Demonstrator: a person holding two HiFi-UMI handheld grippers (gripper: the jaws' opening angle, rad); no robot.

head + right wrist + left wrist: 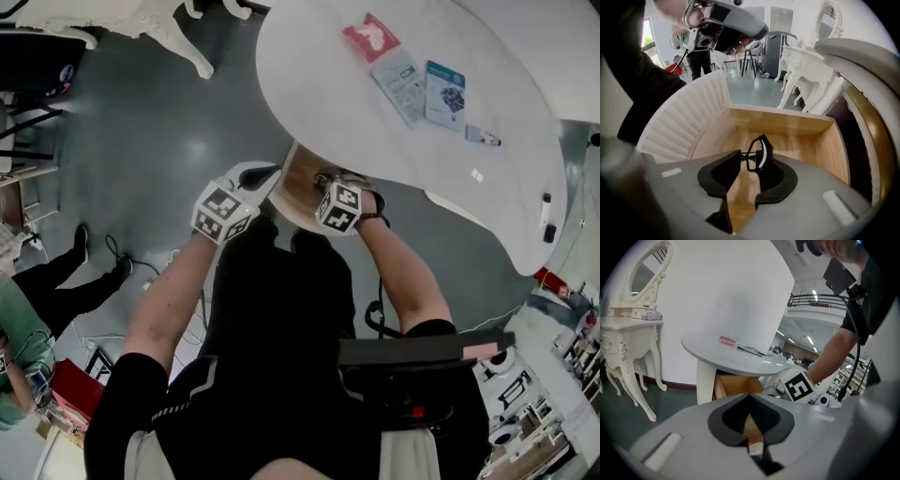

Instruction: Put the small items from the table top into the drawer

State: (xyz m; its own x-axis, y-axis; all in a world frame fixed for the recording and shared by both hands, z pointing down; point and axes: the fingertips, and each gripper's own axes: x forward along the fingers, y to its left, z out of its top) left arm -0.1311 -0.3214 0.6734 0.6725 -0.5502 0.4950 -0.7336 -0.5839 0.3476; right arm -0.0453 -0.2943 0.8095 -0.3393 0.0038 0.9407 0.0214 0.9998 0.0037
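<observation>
The wooden drawer (298, 192) stands pulled out under the white round table (309, 103). My right gripper (750, 160) points down into the drawer (787, 125), shut on a small black clip (759, 152) with wire arms and a white strip, held above the drawer floor. In the head view its marker cube (339, 206) sits over the drawer. My left gripper (750, 397) hovers beside the drawer front (736, 383), its jaws together and empty. On the table lie a pink item (370, 37), a grey packet (401, 84), a blue card (444, 94) and a small pale piece (483, 138).
A cream dressing table with an oval mirror (633, 329) stands to the left. The drawer's ribbed white front (689, 122) curves near my right gripper. Small dark items (547, 220) lie at the table's far right edge. A person stands at the left (28, 319).
</observation>
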